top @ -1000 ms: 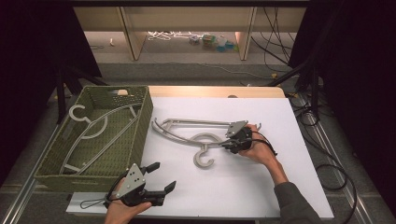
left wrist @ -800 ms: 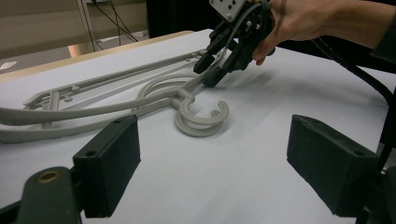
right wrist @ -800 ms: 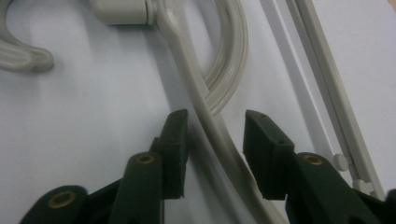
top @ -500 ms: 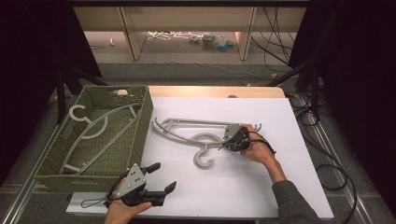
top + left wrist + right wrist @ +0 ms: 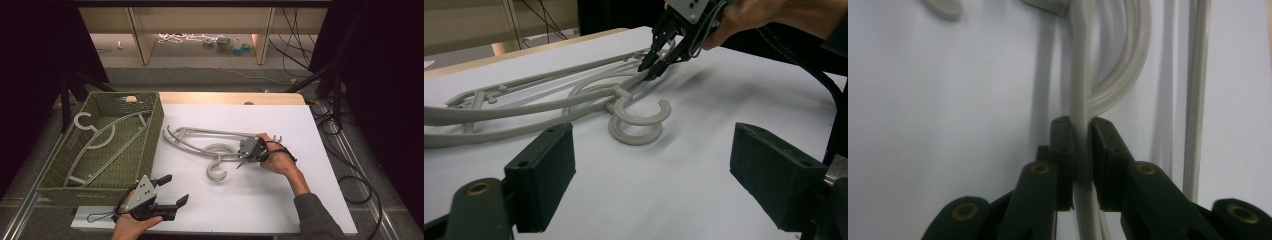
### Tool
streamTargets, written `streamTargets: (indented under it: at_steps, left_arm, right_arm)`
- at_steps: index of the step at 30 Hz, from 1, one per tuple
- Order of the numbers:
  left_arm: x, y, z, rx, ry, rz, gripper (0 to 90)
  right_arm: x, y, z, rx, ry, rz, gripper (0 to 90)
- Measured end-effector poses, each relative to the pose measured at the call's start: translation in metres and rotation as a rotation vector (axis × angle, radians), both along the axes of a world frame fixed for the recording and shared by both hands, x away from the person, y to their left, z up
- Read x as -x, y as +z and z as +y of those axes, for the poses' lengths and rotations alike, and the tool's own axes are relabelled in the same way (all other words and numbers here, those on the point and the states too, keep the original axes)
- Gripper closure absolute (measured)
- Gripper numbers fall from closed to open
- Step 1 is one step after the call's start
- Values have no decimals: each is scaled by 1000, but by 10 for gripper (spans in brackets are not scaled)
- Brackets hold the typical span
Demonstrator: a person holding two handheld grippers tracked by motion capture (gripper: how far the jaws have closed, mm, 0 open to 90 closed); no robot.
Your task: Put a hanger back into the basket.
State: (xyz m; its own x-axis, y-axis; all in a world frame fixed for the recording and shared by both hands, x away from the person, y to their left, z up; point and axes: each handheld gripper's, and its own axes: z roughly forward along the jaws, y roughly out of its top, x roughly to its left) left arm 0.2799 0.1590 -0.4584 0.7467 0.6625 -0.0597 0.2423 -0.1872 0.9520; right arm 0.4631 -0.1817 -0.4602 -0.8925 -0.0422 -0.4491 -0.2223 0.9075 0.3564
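High view. Two grey hangers lie stacked on the white tabletop, just to the right of a green woven basket that already holds another hanger. The right tool is at an arm of the stacked pair, near the two hooks. The left tool rests low at the tabletop's near edge, well apart from the hangers, its jaws spread wide with nothing between them.

Left gripper view. The left tool's two black pads stand far apart over bare tabletop. Beyond them lie the curled hooks, one on the other, and the long arms of the hangers. Farther off, the right tool's tips meet one arm beside the hooks.

Right gripper view. The right tool is nearly closed: its pads flank a single grey arm of the upper hanger and appear to touch it on both sides. A hook's curve and further bars lie beside it, outside the jaws.

Step in hand, as a judgement: gripping one hanger of the pair, presumably to carry it to the basket. The next move calls for a firm pinch and a lift that frees the upper hanger without dragging the lower; the overlapping hooks could snag, so a slight rise and pull away from the hooks seems prudent.
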Motion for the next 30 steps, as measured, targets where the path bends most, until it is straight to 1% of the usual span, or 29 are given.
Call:
streamTargets:
  at_steps: [1, 2, 3, 4, 5, 6, 7, 8, 9, 10, 12, 13, 14, 16, 17, 18, 19, 20, 21, 22, 23, 24, 25, 26, 27, 29, 30]
  left_arm:
    - [0, 0, 0, 1, 5, 3, 183]
    - [1, 0, 0, 8, 11, 11, 183]
    - [0, 0, 0, 7, 12, 10, 183]
    - [1, -1, -1, 17, 18, 19, 183]
    - [1, -1, 0, 15, 18, 18, 184]
    - [0, 0, 0, 13, 17, 14, 185]
    - [1, 0, 0, 16, 19, 17, 185]
    - [0, 0, 0, 16, 19, 16, 186]
    - [0, -1, 0, 15, 19, 16, 186]
    - [-1, 0, 1, 3, 10, 5, 186]
    - [-1, 0, 1, 1, 12, 3, 186]
    - [-1, 0, 1, 2, 13, 6, 187]
    - [-1, 1, 1, 0, 15, 3, 187]
    - [-3, 2, 1, -5, 25, -6, 187]
    - [-3, 3, 1, -5, 28, -7, 188]
    - [-4, 3, 1, -6, 20, -19, 190]
    - [-3, 4, 0, -1, 26, -16, 192]
    - [-4, 5, 0, -16, 21, -28, 193]
    - [-4, 6, -2, -12, 22, -28, 196]
    - [-3, 7, -4, -24, 30, -30, 200]
    - [-4, 8, -5, -43, 27, -49, 200]
    - [-6, 10, -6, -68, 23, -88, 200]
    - [-7, 12, -6, -81, 19, -104, 200]
    - [-8, 13, -8, -84, 22, -111, 205]
    - [-10, 14, -9, -84, 23, -118, 214]
    - [-16, 16, -12, -93, 26, -127, 220]
    - [-19, 17, -14, -105, 28, -137, 223]
  right_arm:
    - [0, 1, 0, 8, 39, -1, 819]
    - [2, 3, 1, 14, 32, -2, 819]
    - [1, 4, 1, 13, 52, -7, 820]
    - [3, 7, 0, 6, 43, -16, 821]
    - [3, 8, -1, -5, 47, -4, 821]
    - [4, 10, -2, -6, 39, -14, 821]
    - [4, 11, -2, -8, 51, -6, 821]
    - [5, 13, -3, -6, 52, -14, 822]
    - [6, 13, -4, -8, 64, -5, 822]
    - [7, 14, -5, -9, 68, 0, 822]
    - [9, 17, -7, -13, 58, -5, 822]
    - [9, 19, -8, -10, 75, -15, 823]
    - [9, 20, -9, -14, 80, -26, 823]
    - [13, 23, -10, -18, 87, -25, 823]
    - [14, 25, -11, -19, 92, -33, 824]
    - [17, 27, -11, -22, 93, -33, 824]
    - [18, 29, -12, -25, 98, -41, 824]
    - [21, 32, -13, -32, 102, -43, 824]
    - [22, 35, -13, -35, 98, -59, 824]
    - [25, 38, -13, -43, 109, -70, 824]
    - [25, 41, -13, -48, 131, -95, 824]
    - [29, 44, -14, -59, 121, -89, 825]
    - [36, 47, -16, -58, 68, -60, 825]
    - [40, 49, -16, -66, 74, -71, 824]
    - [43, 52, -17, -72, 74, -71, 825]
    - [48, 56, -17, -79, 92, -54, 825]
    - [51, 57, -17, -81, 109, -58, 825]
